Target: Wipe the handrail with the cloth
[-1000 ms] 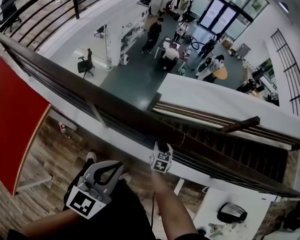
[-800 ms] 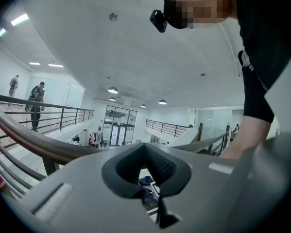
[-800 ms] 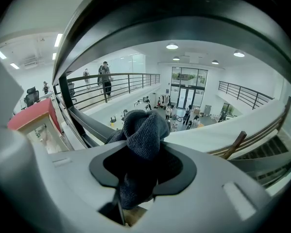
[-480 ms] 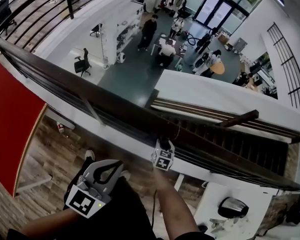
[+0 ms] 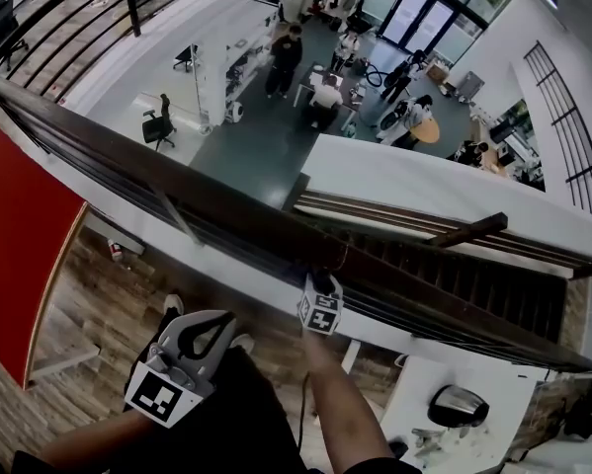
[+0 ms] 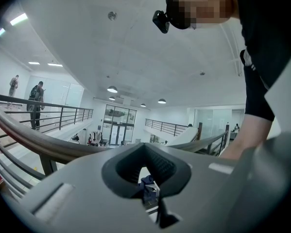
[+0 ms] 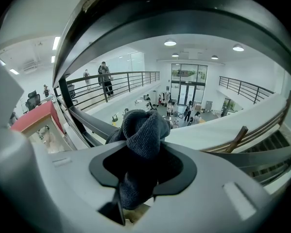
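Against the dark handrail (image 5: 216,212), the right gripper (image 5: 321,286) holds the grey cloth (image 7: 141,135), jaws clamped on it. The left gripper (image 5: 199,336) hangs back, jaws together, empty. Wiping seems underway; next, slide the cloth along the rail with steady contact.

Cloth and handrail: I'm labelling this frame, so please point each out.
cloth (image 7: 144,130): right gripper view, its bunched grey top.
handrail (image 5: 177,184): head view, its dark top face, left stretch.
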